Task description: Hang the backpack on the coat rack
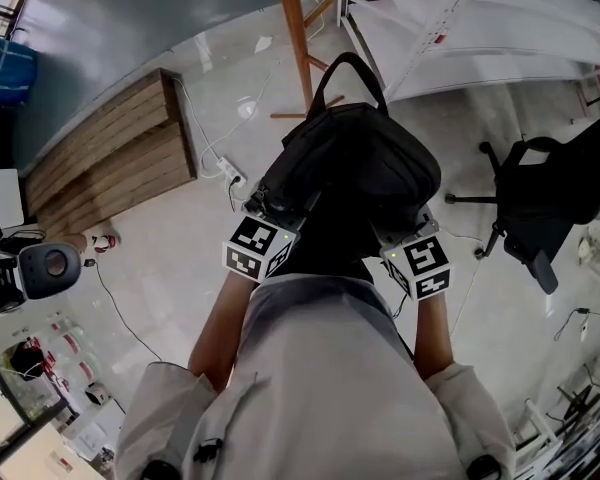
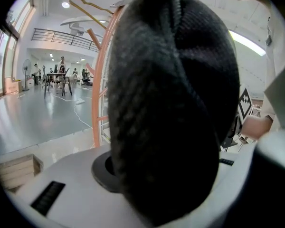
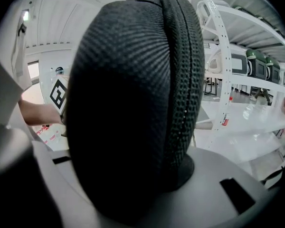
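The black backpack [image 1: 355, 168] hangs in the air in front of the person's chest, clear of the floor [image 1: 170, 258], with its top loop [image 1: 346, 73] standing up on the far side. It is carried from both sides.

The left tongs [image 1: 276, 206] are clamped on the pack's near left edge. The left gripper view shows thick black padded mesh filling the gap between the jaws, which are pressed onto it partway closed. The right tongs [image 1: 412, 226] grip the near right edge the same way. In the right gripper view a padded, ribbed fold of the pack sits squeezed between the jaws, and the gap is fairly narrow. The marker cubes of both tongs sit just near of the pack, by the person's forearms.

The coat rack [image 1: 298, 38], a wooden pole with slanting feet, stands on the floor just beyond the pack, and the pack does not hang on it. A low wooden platform [image 1: 110, 163] lies to the far left, with a power strip [image 1: 230, 176] and white cable beside it. A black chair [image 1: 550, 193] stands to the right, and white shelving [image 1: 480, 28] fills the far right.
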A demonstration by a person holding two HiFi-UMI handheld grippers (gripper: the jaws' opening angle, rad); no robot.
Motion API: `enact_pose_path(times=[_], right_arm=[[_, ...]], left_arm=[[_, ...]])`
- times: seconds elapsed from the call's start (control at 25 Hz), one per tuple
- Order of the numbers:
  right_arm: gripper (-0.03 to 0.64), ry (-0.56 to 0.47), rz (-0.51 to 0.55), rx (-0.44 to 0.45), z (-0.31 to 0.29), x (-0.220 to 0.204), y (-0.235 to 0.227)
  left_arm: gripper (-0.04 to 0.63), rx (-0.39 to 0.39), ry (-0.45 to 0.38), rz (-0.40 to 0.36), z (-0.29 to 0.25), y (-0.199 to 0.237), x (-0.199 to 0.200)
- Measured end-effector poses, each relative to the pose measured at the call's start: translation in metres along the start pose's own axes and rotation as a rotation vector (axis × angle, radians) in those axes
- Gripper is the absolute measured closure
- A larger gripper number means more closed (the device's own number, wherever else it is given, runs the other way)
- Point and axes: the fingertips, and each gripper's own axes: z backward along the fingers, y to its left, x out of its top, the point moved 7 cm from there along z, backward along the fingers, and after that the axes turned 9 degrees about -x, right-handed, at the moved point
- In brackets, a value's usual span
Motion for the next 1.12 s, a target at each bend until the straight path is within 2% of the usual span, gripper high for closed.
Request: enact_pose_path(times=[1.12], right_arm=[[0.477, 0.084, -0.045, 0.02, -0.071, -0.012, -0.021]], left_arm=[[0.428, -0.029, 0.071, 0.074, -0.035, 0.061, -0.025]])
